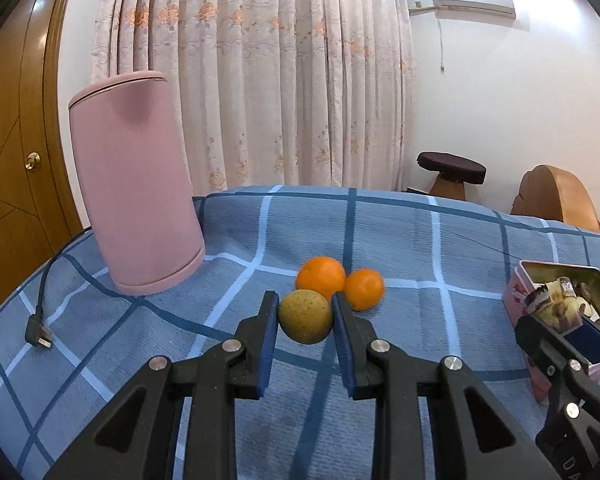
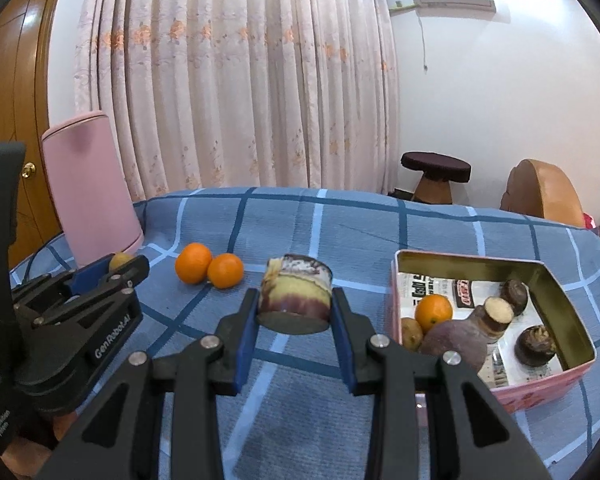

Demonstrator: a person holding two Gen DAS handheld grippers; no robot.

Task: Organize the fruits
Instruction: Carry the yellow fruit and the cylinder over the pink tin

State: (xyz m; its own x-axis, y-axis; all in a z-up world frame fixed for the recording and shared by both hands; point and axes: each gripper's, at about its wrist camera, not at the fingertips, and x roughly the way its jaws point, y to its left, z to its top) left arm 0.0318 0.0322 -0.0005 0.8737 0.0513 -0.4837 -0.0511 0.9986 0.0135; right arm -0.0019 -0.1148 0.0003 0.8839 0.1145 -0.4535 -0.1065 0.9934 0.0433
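Observation:
My left gripper (image 1: 306,302) is shut on a yellow-green round fruit (image 1: 306,316), just above the blue checked cloth. Two oranges (image 1: 321,277) (image 1: 365,289) lie touching right behind it; they also show in the right wrist view (image 2: 193,263) (image 2: 225,270). My right gripper (image 2: 294,298) is shut on a cut purple-and-cream root chunk (image 2: 296,294), held above the cloth left of the pink tin box (image 2: 540,384). The tin holds an orange (image 2: 433,312), a brown fruit (image 2: 412,333), a large purple root (image 2: 456,342) and several dark pieces. The left gripper also shows in the right wrist view (image 2: 120,266).
A tall pink cylinder (image 1: 138,204) stands at the back left of the table, with a black cable and plug (image 1: 39,336) beside it. The blue checked cloth (image 1: 420,240) covers the table. A stool (image 1: 450,172) and a brown chair (image 1: 552,196) stand beyond the far edge.

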